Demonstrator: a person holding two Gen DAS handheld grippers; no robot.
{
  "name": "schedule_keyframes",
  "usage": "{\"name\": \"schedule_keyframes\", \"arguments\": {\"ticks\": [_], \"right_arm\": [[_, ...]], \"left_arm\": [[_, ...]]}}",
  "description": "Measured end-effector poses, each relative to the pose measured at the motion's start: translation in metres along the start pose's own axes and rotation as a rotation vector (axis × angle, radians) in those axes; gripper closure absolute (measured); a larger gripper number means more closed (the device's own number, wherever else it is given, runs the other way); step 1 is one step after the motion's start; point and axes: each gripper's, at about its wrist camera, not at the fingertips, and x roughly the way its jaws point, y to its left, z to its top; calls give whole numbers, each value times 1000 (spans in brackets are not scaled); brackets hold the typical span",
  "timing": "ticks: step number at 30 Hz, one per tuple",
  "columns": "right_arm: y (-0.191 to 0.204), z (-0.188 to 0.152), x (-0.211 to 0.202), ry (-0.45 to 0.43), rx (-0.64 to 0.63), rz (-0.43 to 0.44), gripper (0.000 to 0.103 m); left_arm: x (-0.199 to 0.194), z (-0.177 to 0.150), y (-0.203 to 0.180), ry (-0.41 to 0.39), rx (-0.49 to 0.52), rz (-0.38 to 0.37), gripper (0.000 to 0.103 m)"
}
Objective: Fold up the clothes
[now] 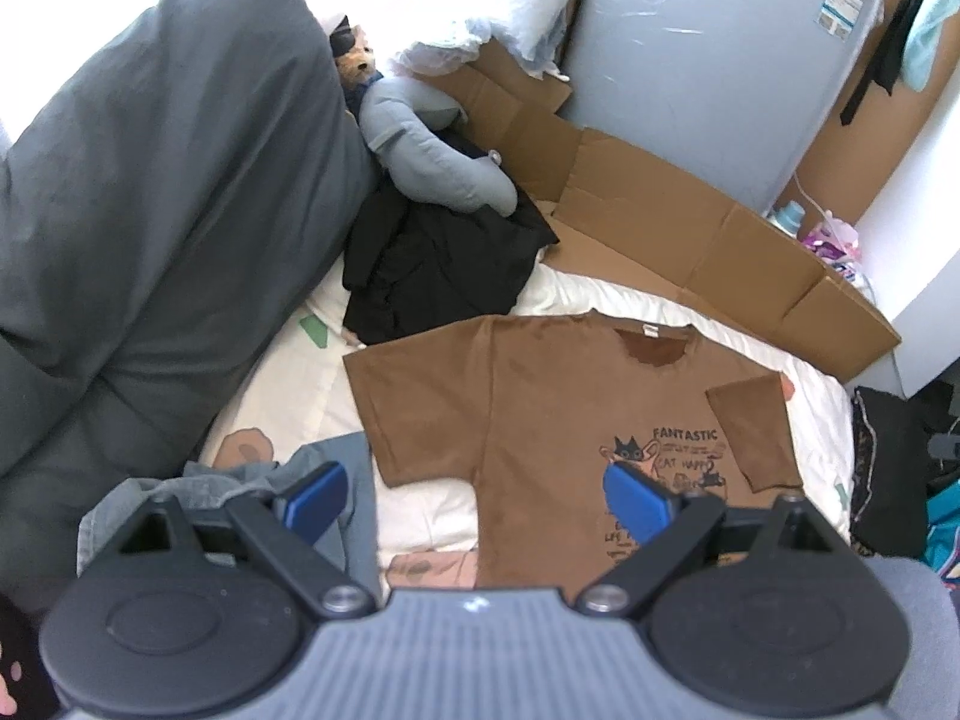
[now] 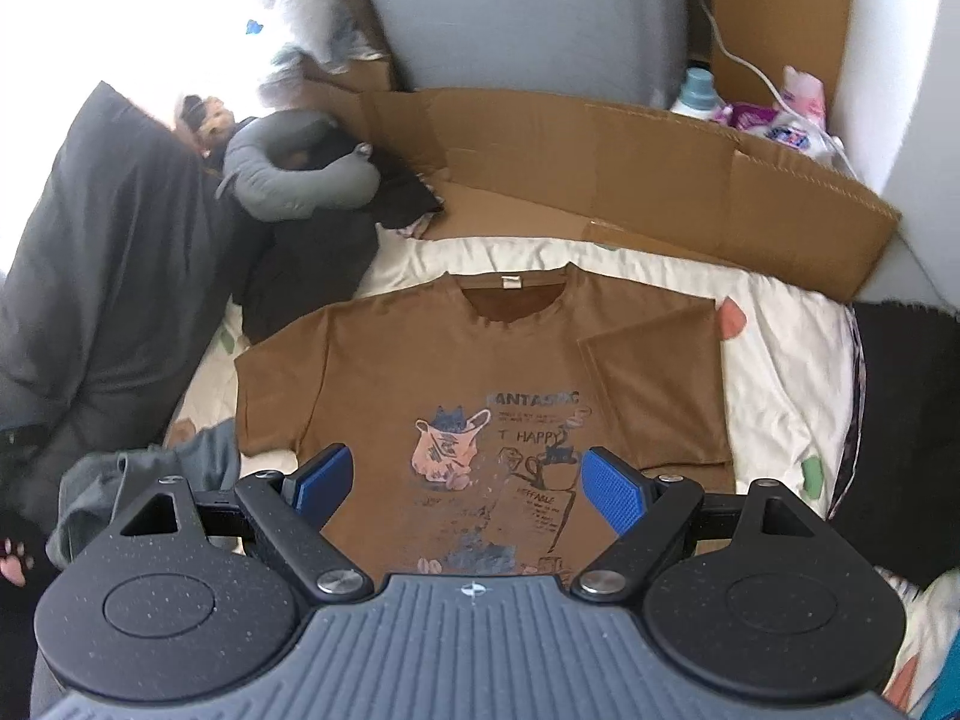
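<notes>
A brown T-shirt [image 1: 540, 408] with a cat print lies front up on the white bed sheet [image 1: 420, 510]; it also shows in the right wrist view [image 2: 420, 372]. Its right sleeve [image 2: 654, 384] is folded in over the chest, and its left sleeve [image 2: 276, 396] lies spread out flat. My left gripper [image 1: 477, 498] is open and empty, held above the shirt's left side. My right gripper [image 2: 465, 486] is open and empty above the print. A grey garment [image 1: 252, 480] lies crumpled to the left of the shirt.
A dark grey duvet [image 1: 150, 210] is piled on the left. A black garment [image 1: 438, 264] and a grey neck pillow [image 1: 432, 150] lie behind the shirt. Flattened cardboard [image 1: 690, 228] lies along the far edge. Dark cloth [image 2: 900, 420] lies at the right.
</notes>
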Motion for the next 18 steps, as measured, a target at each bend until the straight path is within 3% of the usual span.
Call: {"name": "schedule_keyframes", "arguments": {"ticks": [11, 18], "right_arm": [[6, -17, 29, -16, 41, 33, 15], [12, -20, 55, -44, 91, 82, 15]], "left_arm": [[21, -10, 3, 4, -29, -27, 9], [43, -14, 18, -46, -68, -23, 9]]}}
